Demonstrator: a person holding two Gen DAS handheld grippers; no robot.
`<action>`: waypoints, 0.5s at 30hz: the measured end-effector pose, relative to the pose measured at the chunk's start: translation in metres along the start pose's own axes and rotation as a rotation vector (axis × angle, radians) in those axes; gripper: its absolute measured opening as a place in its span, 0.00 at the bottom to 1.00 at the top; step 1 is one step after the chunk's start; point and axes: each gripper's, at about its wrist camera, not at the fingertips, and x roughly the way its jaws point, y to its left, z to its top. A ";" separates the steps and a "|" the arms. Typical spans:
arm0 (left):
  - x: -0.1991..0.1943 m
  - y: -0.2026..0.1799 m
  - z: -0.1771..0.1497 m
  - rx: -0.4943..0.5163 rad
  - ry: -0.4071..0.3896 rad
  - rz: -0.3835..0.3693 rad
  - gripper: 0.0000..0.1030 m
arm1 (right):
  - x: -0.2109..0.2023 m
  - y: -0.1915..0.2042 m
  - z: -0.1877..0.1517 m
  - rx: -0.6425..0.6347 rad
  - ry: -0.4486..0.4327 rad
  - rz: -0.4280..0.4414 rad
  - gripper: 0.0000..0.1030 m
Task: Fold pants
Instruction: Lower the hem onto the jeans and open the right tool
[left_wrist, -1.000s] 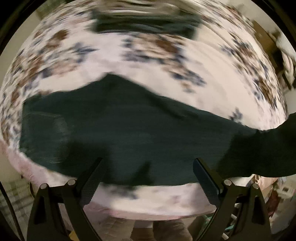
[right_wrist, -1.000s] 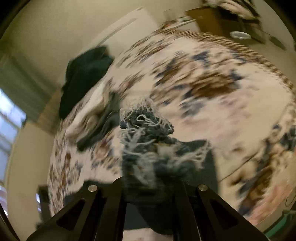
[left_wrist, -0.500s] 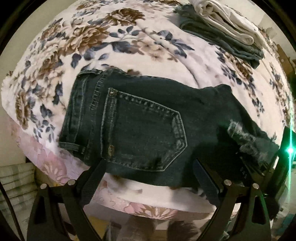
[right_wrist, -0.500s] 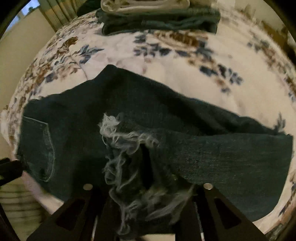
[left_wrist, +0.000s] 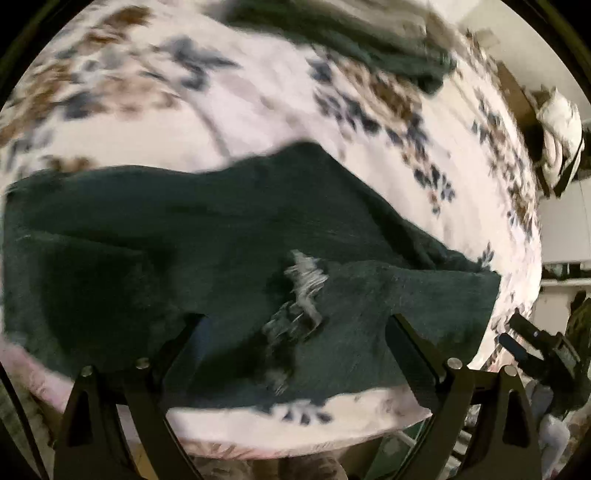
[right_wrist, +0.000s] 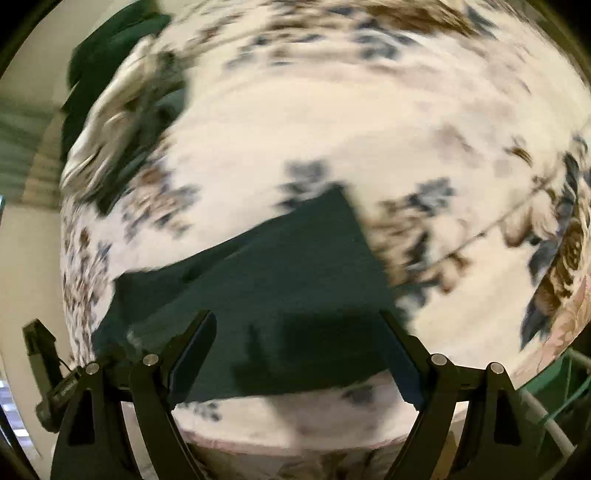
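Note:
Dark denim pants (left_wrist: 221, 240) lie folded over on the floral bedspread (left_wrist: 258, 99), with a frayed pale hem (left_wrist: 304, 280) resting on top near the front edge. My left gripper (left_wrist: 295, 332) is open and empty just above the pants. In the right wrist view the folded end of the pants (right_wrist: 280, 295) lies flat on the bed. My right gripper (right_wrist: 297, 339) is open and empty over that end. The right gripper also shows at the right edge of the left wrist view (left_wrist: 532, 343). Both views are motion-blurred.
A stack of folded clothes (left_wrist: 369, 40) sits at the far side of the bed, also in the right wrist view (right_wrist: 122, 122). A dark green garment (right_wrist: 107, 55) lies beyond it. The bed's front edge (left_wrist: 295, 432) is just below the grippers.
My right gripper has let go of the frayed pant hem and opened; the hem now lies on the pants. Both grippers have swung to the right.

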 end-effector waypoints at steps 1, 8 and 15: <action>0.010 -0.006 0.003 0.016 0.016 -0.003 0.92 | 0.004 -0.011 0.008 0.015 0.014 -0.004 0.86; 0.037 -0.039 -0.001 0.204 -0.012 0.061 0.14 | 0.040 -0.025 0.020 -0.012 0.101 0.023 0.83; 0.034 0.012 -0.011 0.120 -0.010 0.090 0.12 | 0.064 0.008 0.031 -0.084 0.112 -0.075 0.74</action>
